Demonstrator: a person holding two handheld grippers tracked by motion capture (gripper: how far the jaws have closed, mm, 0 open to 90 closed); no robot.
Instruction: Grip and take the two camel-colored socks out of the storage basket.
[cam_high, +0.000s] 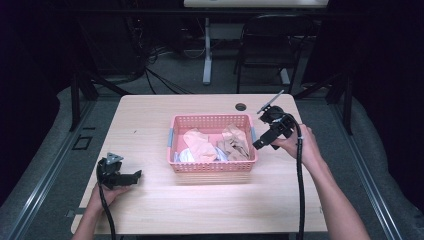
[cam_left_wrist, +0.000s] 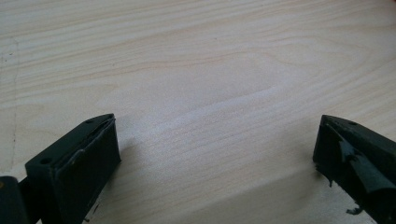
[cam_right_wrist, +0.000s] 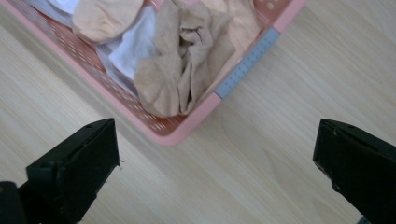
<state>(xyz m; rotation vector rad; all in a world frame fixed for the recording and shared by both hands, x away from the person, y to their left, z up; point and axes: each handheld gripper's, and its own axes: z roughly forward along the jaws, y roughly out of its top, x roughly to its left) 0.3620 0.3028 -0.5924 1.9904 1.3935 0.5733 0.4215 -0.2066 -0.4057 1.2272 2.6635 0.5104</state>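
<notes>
A pink plastic basket stands in the middle of the wooden table. Inside lie a tan crumpled cloth, a peach cloth and a white cloth. My right gripper hovers just off the basket's right edge, open and empty. In the right gripper view its jaws stand wide apart over the basket's corner and the tan cloth. My left gripper rests low at the table's front left, open, with bare wood between its jaws.
A round cable hole sits near the table's far edge. Beyond the table stand a black chair and a white table leg, with cables on the floor. Bare wood spreads in front of the basket.
</notes>
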